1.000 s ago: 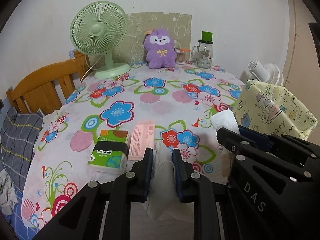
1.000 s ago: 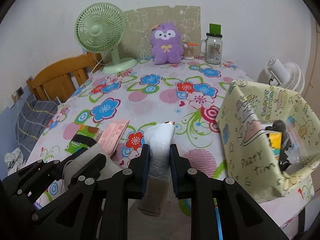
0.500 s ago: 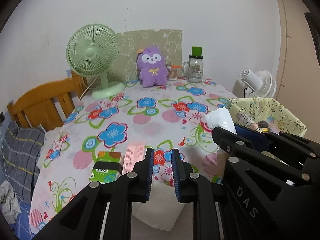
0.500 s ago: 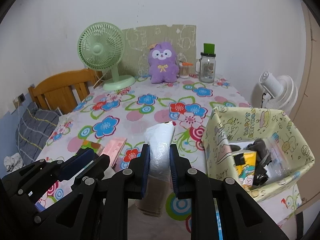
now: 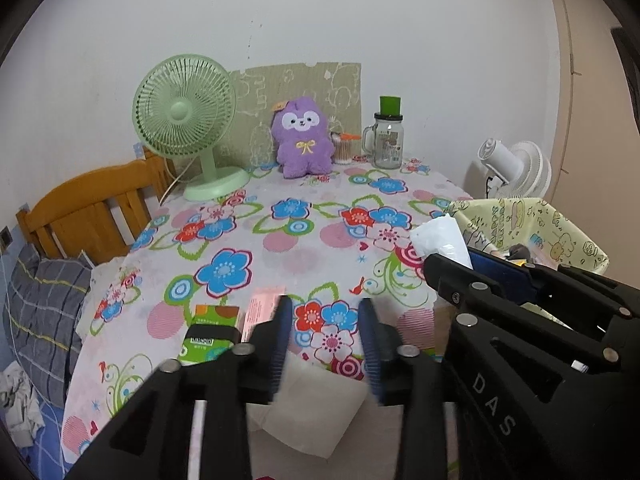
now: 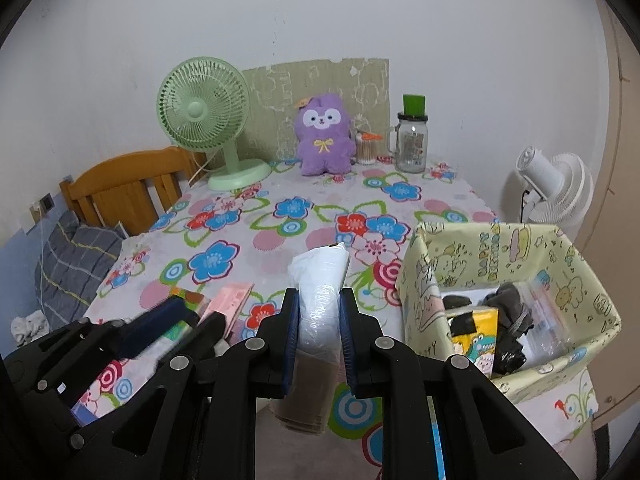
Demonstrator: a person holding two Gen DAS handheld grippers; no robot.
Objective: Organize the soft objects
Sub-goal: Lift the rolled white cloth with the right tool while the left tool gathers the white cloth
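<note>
Now that our left gripper [image 5: 324, 336] has spread and let go, our right gripper [image 6: 318, 334] alone pinches the packet [image 6: 318, 280], free for the box [image 6: 424, 276].

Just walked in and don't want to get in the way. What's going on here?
A person with two handheld grippers is tidying soft items on the floral table. The right gripper is clamped on a plastic-wrapped white pack, held above the table beside the yellow paper-lined box, which already holds several items. The left gripper is open and holds nothing, near two tissue packs.
</note>
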